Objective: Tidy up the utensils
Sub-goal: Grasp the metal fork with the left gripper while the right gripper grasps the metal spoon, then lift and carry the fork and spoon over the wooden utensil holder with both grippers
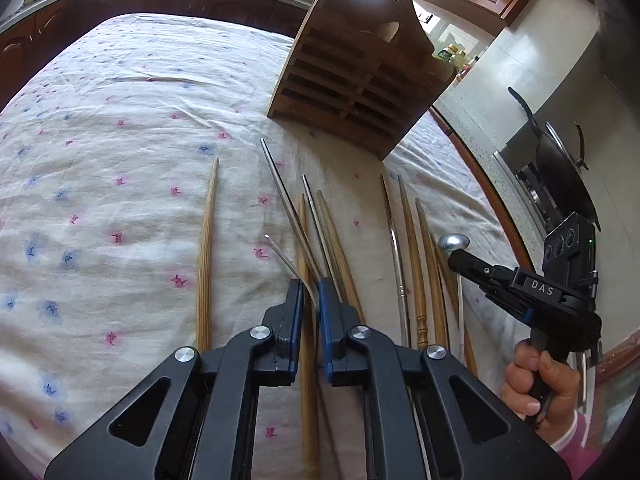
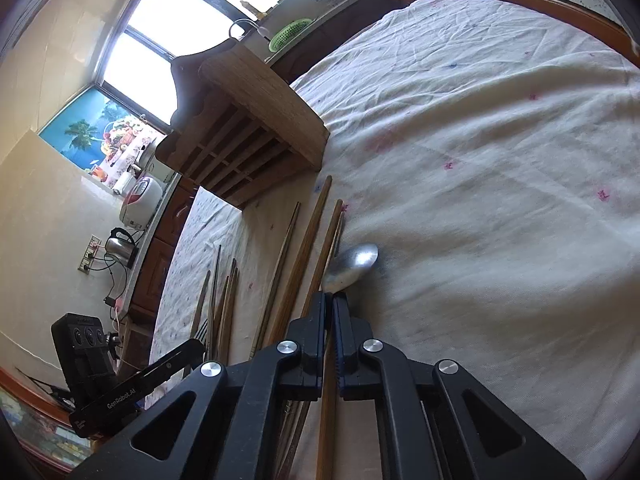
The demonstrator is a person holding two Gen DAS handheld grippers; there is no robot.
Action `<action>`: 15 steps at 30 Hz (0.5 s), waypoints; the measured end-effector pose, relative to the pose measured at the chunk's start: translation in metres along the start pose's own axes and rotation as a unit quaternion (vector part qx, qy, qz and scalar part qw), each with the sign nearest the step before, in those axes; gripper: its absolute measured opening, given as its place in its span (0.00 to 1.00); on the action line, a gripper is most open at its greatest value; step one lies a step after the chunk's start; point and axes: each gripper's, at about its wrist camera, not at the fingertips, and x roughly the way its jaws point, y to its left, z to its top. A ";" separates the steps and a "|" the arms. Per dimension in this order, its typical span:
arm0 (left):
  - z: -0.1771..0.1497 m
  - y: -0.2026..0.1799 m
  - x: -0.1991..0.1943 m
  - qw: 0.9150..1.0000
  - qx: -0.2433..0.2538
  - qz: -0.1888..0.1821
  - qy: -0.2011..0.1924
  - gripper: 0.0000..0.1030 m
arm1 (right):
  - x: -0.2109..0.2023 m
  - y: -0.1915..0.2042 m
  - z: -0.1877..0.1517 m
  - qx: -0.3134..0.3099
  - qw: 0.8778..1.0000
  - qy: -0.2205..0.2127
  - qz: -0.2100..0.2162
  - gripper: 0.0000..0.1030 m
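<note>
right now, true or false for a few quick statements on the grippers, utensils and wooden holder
1. The left gripper is shut on a metal fork. True.
2. The right gripper grips a wooden chopstick. False: it is shut on a metal spoon.
3. The wooden holder already holds chopsticks. False: none show in it; the chopsticks lie on the tablecloth.
4. The cloth has a small flower print. True.
5. The holder lies flat on its back. False: it stands upright.

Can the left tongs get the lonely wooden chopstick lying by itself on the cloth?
Probably not right now. The left tongs are shut on a metal fork. The lone chopstick lies uncovered to their left, so the way looks free once the fork is put down.
</note>
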 end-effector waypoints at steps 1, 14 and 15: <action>0.000 -0.001 -0.003 1.000 0.002 -0.002 -0.005 0.05 | -0.004 0.002 -0.001 -0.005 1.000 -0.004 0.002 0.02; 0.002 -0.015 -0.060 0.996 0.002 -0.049 -0.073 0.02 | -0.056 0.051 -0.002 -0.085 0.994 -0.071 -0.001 0.02; 0.003 -0.015 -0.066 0.995 0.000 -0.055 -0.081 0.02 | -0.060 0.055 -0.001 -0.092 0.993 -0.077 -0.002 0.02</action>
